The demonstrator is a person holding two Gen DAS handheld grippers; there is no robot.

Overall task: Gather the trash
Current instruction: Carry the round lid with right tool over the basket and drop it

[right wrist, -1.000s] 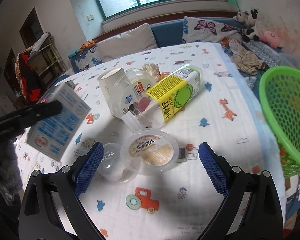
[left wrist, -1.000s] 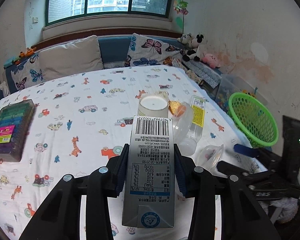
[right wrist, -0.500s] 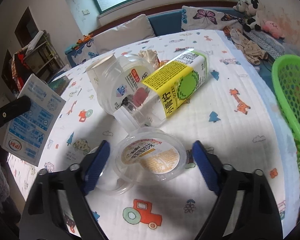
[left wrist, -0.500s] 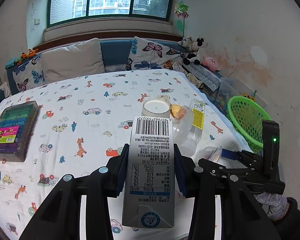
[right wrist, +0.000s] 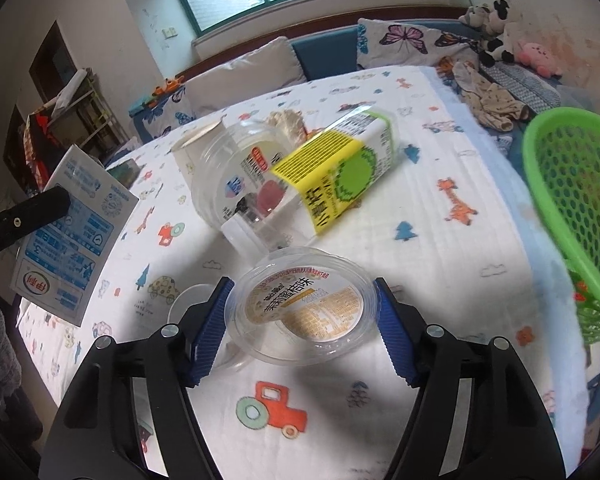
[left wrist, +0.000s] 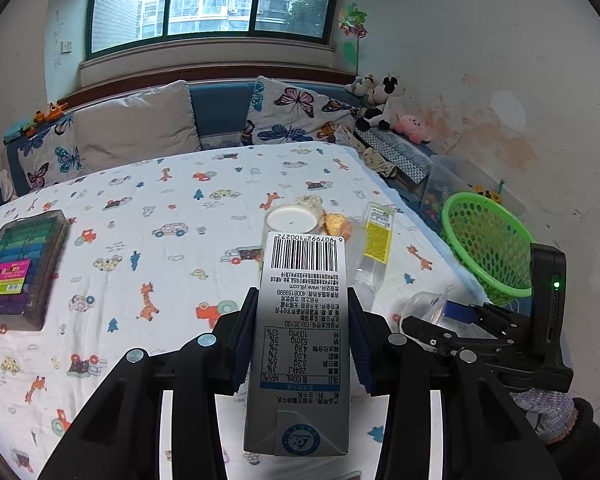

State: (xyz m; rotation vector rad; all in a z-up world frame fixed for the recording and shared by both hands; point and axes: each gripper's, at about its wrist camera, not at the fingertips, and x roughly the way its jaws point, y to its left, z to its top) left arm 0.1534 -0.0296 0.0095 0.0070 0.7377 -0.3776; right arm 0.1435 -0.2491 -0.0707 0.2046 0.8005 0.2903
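Left gripper (left wrist: 300, 340): fingers clamped on the sides of a grey milk carton (left wrist: 300, 344), held above the counter (left wrist: 140, 240) with the barcode end pointing away.
Right gripper (right wrist: 302, 326): fingers set wide, one on each side of a clear lidded tub (right wrist: 302, 310) that lies on the counter; whether the pads touch it I cannot tell.
Remaining trash: a yellow-labelled bottle (right wrist: 340, 176) on its side, leaning against a clear plastic jar (right wrist: 240, 184), just beyond the tub.
Green basket (right wrist: 576, 208): at the counter's right edge, well apart from the tub.
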